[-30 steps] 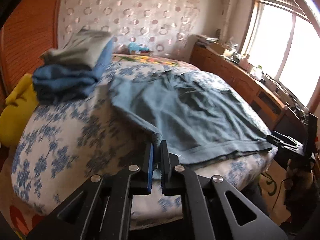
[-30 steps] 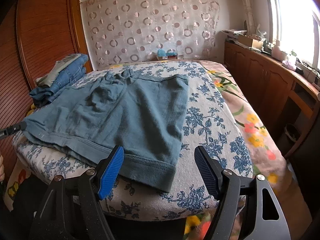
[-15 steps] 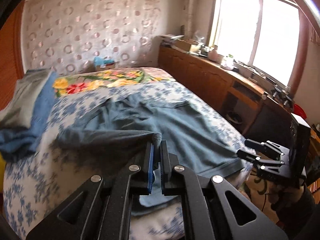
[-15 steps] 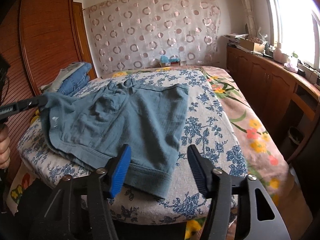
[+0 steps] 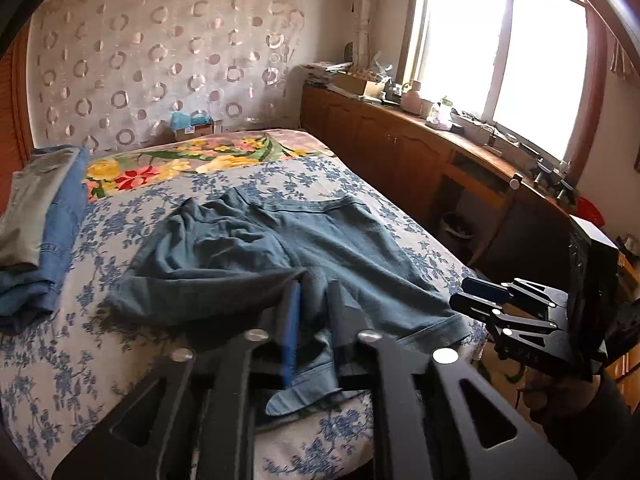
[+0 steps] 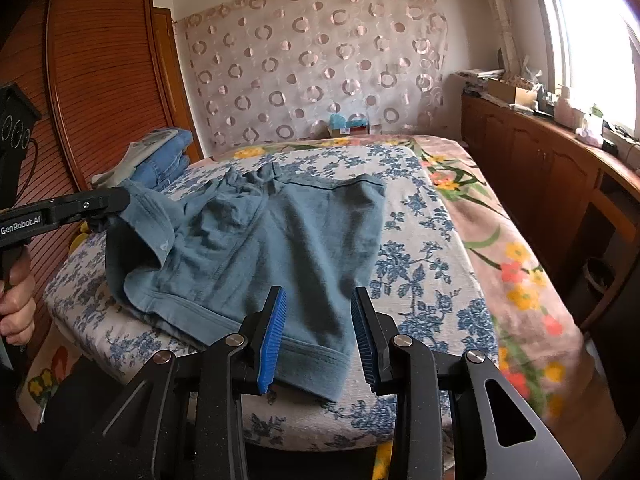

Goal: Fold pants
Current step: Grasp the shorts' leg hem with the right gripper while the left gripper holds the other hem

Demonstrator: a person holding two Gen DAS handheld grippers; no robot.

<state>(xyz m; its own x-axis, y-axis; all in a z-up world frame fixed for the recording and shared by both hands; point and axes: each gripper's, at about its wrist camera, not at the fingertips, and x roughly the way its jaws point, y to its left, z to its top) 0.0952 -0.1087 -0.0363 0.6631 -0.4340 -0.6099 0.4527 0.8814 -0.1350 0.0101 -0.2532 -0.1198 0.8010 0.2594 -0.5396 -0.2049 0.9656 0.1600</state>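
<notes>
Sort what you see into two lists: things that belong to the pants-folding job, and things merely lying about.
In the job: shorts; left gripper, lifting one leg; right gripper, open at the other hem; bed.

Lying about: clothes pile; box; sideboard clutter.

Matt cloth pants (image 6: 280,240), ribbed blue claw pads (image 6: 273,336), glossy wood wardrobe (image 6: 108,92)

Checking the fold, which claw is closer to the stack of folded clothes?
Left. The left claw holds the shorts' edge just in front of the stack; the right claw hangs open at the shorts' near hem.
</notes>
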